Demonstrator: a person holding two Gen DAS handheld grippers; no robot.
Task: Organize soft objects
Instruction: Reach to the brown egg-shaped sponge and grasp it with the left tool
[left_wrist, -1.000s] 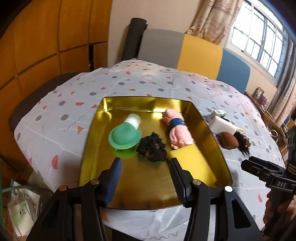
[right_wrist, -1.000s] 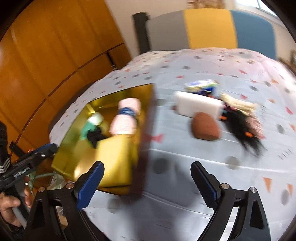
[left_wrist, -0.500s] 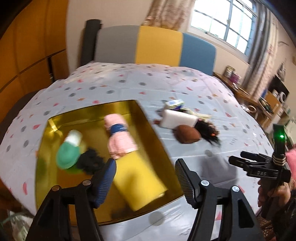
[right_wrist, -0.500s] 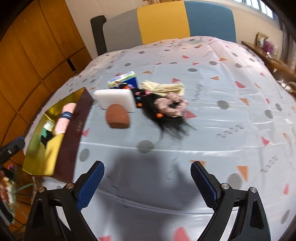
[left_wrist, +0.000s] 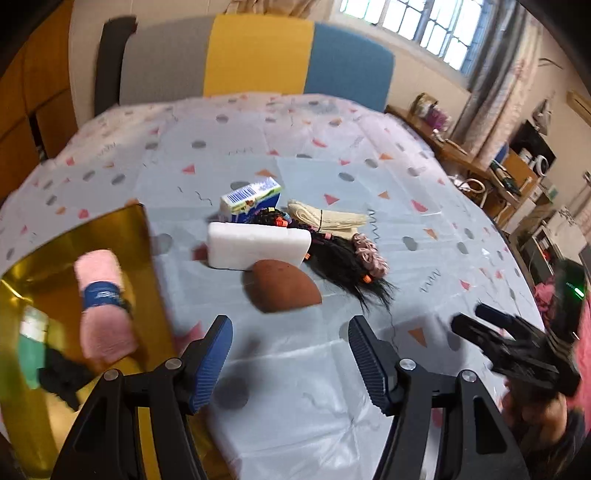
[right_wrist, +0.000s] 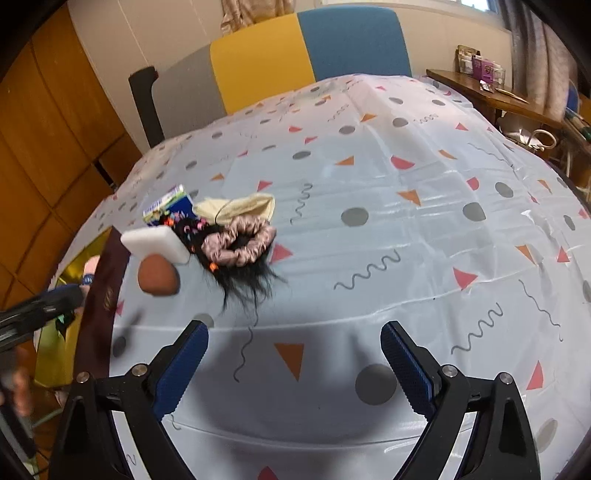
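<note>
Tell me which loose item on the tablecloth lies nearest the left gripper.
The brown egg-shaped sponge: it lies just ahead of the left gripper, in front of the white block.

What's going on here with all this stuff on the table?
A person is sorting soft things into a gold tray, with a set of tongs in each hand. The left tongs and right tongs are both open and empty. A rolled pink towel already lies in the tray. A brown sponge, white sponge, pink scrunchie and black hairpiece sit on the tablecloth.
</note>
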